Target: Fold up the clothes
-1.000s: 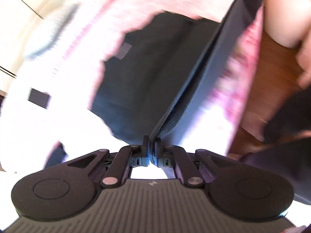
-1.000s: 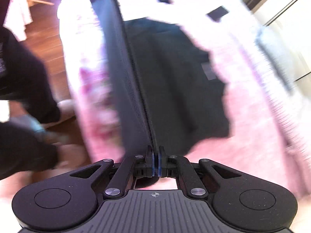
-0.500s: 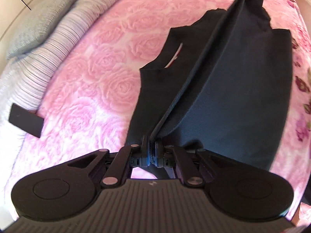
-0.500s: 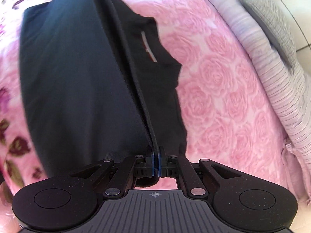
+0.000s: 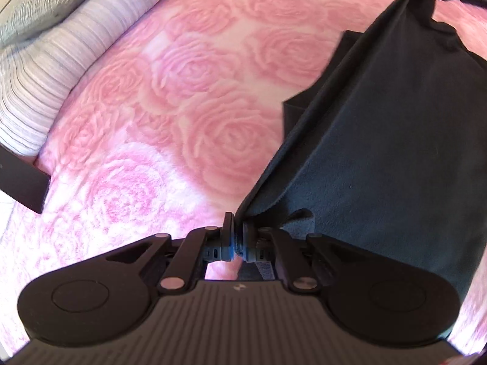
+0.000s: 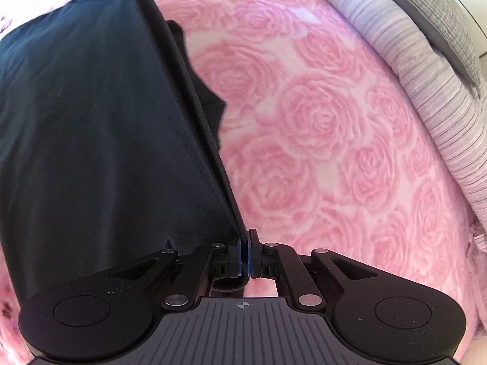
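Left tool [image 5: 238, 237] and right tool [image 6: 245, 254] each pinch the dark garment's [image 5: 380, 152] hem (stretched taut between them) above the rose-patterned bed [image 5: 182, 91].

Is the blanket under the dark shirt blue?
No, the blanket under the dark shirt is pink with a pattern of big roses all over it.

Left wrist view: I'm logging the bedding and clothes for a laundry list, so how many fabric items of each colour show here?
Dark navy: 1, the garment pinched by both grippers
Pink: 1, the rose-patterned blanket
Striped pale lilac: 1, the duvet
Grey: 1, the pillow
Total: 4
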{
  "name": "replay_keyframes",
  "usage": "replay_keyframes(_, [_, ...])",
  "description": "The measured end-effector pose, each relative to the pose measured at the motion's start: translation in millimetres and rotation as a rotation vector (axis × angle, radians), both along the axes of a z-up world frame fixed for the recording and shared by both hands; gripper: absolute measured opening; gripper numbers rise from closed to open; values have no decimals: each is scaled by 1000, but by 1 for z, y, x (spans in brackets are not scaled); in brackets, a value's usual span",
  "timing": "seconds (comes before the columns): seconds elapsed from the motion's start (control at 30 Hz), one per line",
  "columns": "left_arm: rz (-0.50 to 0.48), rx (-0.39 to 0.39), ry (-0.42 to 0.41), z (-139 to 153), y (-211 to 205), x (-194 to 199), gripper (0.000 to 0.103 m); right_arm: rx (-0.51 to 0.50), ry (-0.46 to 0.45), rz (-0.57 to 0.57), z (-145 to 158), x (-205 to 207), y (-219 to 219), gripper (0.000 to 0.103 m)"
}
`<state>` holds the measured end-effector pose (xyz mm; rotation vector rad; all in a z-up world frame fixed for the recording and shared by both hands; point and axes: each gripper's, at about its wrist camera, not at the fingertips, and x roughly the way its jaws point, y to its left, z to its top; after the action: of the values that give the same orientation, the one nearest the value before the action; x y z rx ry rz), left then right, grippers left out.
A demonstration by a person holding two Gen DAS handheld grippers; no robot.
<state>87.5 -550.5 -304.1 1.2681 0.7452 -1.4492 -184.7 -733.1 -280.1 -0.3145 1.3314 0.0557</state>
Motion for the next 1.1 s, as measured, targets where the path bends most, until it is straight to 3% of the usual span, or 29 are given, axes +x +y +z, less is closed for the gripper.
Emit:
replay_keyframes(0.13, [12,60,-20,-24,-13,3,8,38,10,-7,-20,7,-16,3])
replay_keyframes(0.23, [47,66,-36,-33,-17,8,25,88,-14,-90,-29,8,-31,3])
replay_keyframes(0.27, [59,66,-41,-35,-18,10,31,97,-28,-118,-29,6,-35,11])
replay_keyframes(0.4, [133,34,-9,-27,-16,24,43,63,-126,-280,-16,-8,-46,65])
replay_keyframes(0.5, [198,0,38,-14,-12,32,47,100,-196,-426,-1,-26,-53,67])
replay_keyframes(0.6, [288,3,170,-1,-9,48,43,165,-237,-525,10,-39,-53,67])
replay_keyframes(0.67, [337,-10,224,6,-9,58,42,307,-279,-632,14,-48,-63,67])
replay_keyframes(0.73, [357,-18,209,12,-12,64,42,450,-345,-763,14,-60,-78,67])
replay_keyframes(0.83, [334,-39,99,21,-18,62,38,420,-434,-892,24,-68,-91,67])
replay_keyframes(0.9, [309,-62,54,27,-18,57,38,326,-470,-914,35,-71,-92,67])
replay_keyframes(1.0, [291,-87,26,34,-11,47,38,232,-483,-881,48,-74,-85,67])
replay_keyframes(1.1, [266,-97,42,34,4,26,38,243,-463,-791,53,-72,-58,67])
